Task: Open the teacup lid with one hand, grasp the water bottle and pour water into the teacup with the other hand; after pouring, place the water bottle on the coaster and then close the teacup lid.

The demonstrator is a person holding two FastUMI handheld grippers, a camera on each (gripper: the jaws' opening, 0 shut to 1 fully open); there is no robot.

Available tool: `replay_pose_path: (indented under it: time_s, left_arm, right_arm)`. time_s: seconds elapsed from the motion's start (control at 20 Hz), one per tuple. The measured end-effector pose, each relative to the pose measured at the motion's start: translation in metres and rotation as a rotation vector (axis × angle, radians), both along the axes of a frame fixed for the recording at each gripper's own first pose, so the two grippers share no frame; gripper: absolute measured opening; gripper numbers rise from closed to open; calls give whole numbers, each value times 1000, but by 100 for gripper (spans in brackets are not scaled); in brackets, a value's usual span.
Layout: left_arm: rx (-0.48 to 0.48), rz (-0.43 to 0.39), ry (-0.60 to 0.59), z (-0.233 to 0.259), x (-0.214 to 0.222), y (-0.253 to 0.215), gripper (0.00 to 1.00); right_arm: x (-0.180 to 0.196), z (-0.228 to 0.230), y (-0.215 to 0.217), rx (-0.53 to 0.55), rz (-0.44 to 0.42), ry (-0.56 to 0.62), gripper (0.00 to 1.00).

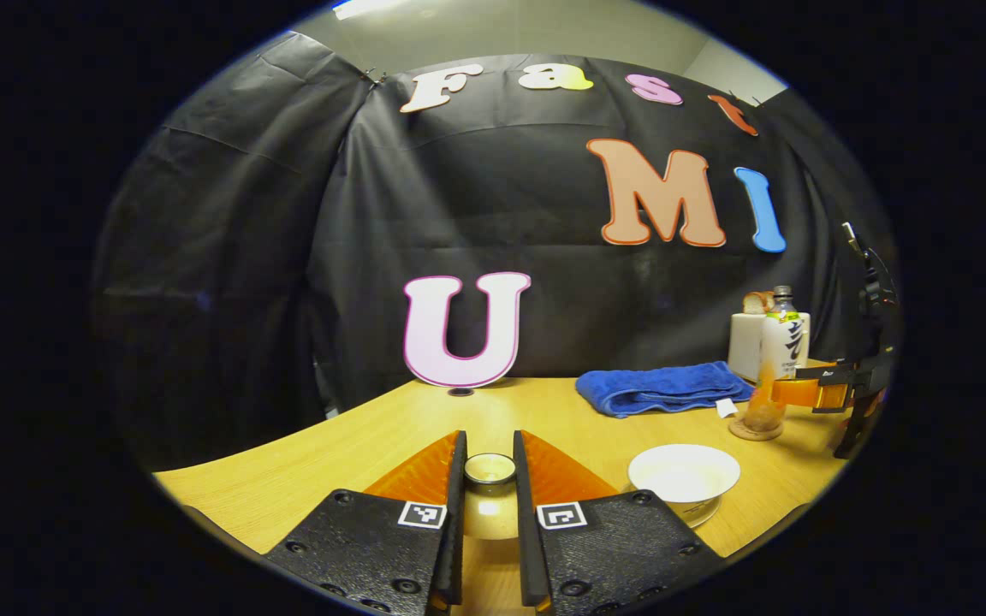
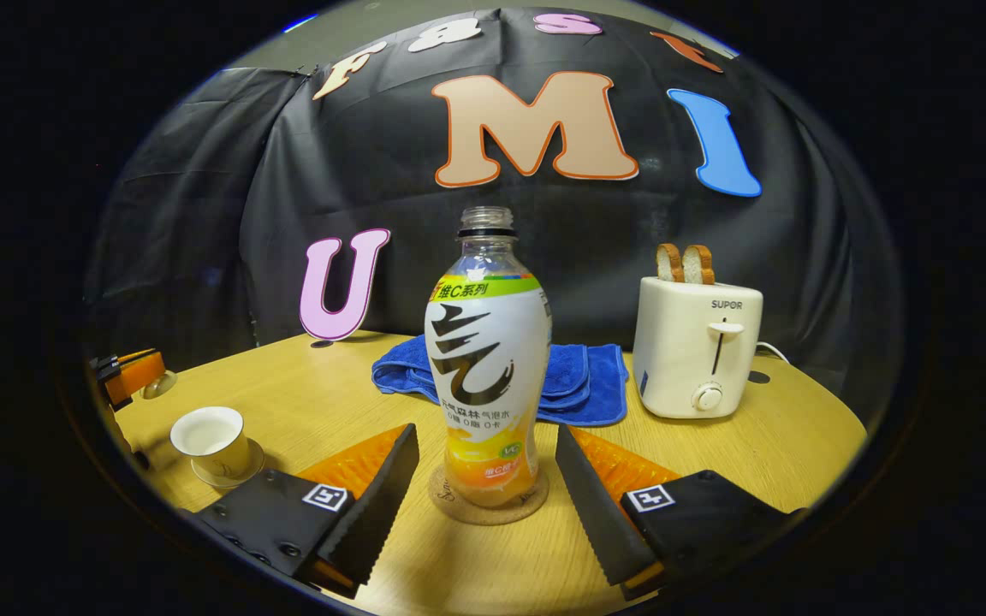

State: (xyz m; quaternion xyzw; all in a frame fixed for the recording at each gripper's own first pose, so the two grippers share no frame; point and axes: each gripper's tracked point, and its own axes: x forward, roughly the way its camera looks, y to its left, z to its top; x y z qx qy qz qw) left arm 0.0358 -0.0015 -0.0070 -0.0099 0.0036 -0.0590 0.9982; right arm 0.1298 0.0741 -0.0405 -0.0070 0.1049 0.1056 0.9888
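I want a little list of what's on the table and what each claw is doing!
bottle: water bottle upright on coaster, no cap
cup: teacup open, on its saucer
lid: teacup lid held in left claw
right claw: right claw open, fingers either side of bottle, not touching
behind: blue towel, toaster with bread

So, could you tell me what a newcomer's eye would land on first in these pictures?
Probably the uncapped water bottle standing on its coaster between the open right gripper. Next, the left gripper clasping the teacup lid, with the open teacup beside it. Behind sit a blue towel and a toaster.
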Motion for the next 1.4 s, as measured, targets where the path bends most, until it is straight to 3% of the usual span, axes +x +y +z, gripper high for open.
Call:
replay_pose_path:
  time_s: [0.35, 0.4, 0.6, 0.85, 1.0, 1.2, 1.3, 1.4]
  left_arm:
    - [-4, -275, -7, 1, 9, -62, 23]
    - [-6, -317, -8, 0, 9, -71, 24]
    - [-13, -429, -17, 3, 4, -92, 24]
    - [-13, -579, -17, 4, -9, -121, 24]
    - [4, -619, 3, -1, -11, -130, 24]
    - [50, -628, 59, -12, -8, -136, 24]
    - [66, -625, 80, -15, -7, -137, 24]
    - [78, -625, 90, -17, -7, -137, 24]
  right_arm:
    - [-41, 13, -22, 14, -14, -71, 100]
    - [-46, 14, -26, 16, -22, -77, 96]
    - [-65, 25, -42, 33, -44, -138, 100]
    - [-83, 34, -56, 37, -79, -193, 96]
    - [-88, 34, -62, 36, -85, -191, 100]
    - [-96, 35, -73, 32, -115, -196, 97]
    - [-100, 36, -81, 29, -142, -198, 100]
    - [-101, 35, -91, 23, -185, -202, 96]
